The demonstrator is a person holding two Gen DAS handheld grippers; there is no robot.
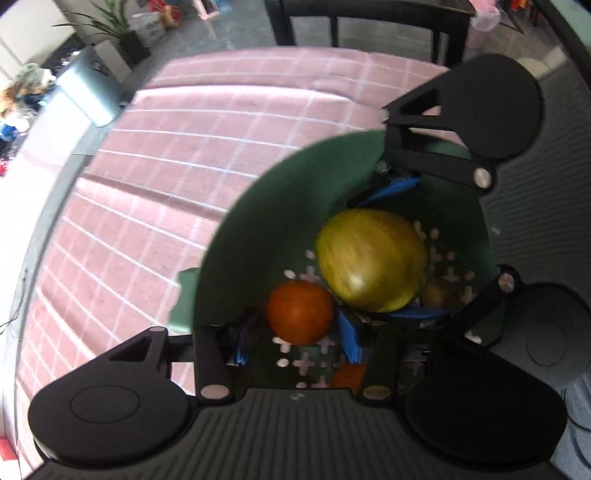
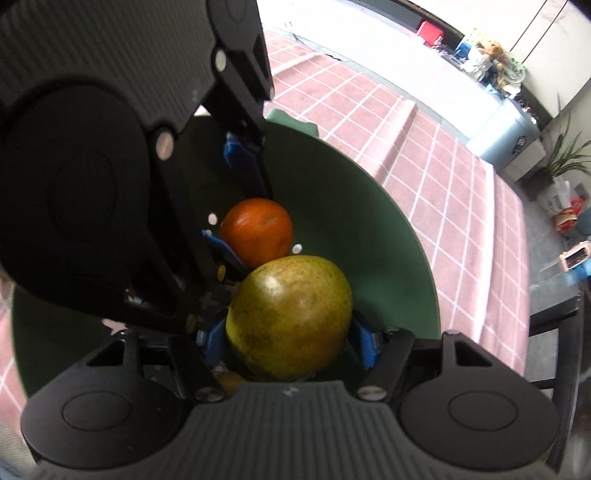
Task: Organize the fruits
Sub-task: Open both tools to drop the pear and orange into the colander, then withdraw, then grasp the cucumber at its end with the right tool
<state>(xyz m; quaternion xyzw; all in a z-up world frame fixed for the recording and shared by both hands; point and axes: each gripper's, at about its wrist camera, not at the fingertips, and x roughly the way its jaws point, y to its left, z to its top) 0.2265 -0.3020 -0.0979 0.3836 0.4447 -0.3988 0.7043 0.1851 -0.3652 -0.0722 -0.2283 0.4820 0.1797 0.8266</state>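
A green perforated bowl stands on a pink checked cloth, and both grippers reach down into it. The orange lies on the bowl floor between the blue fingers of my left gripper. A thin gap shows at one pad, so that gripper is open. My right gripper is shut on a yellow-green pear, with a blue pad against each side. The pear sits low in the bowl, beside the orange. A small yellowish fruit lies half hidden under the pear.
The bowl is near the cloth's edge, with the cloth stretching away behind it. A grey box stands past the far corner, beside a potted plant. A dark chair stands beyond the table.
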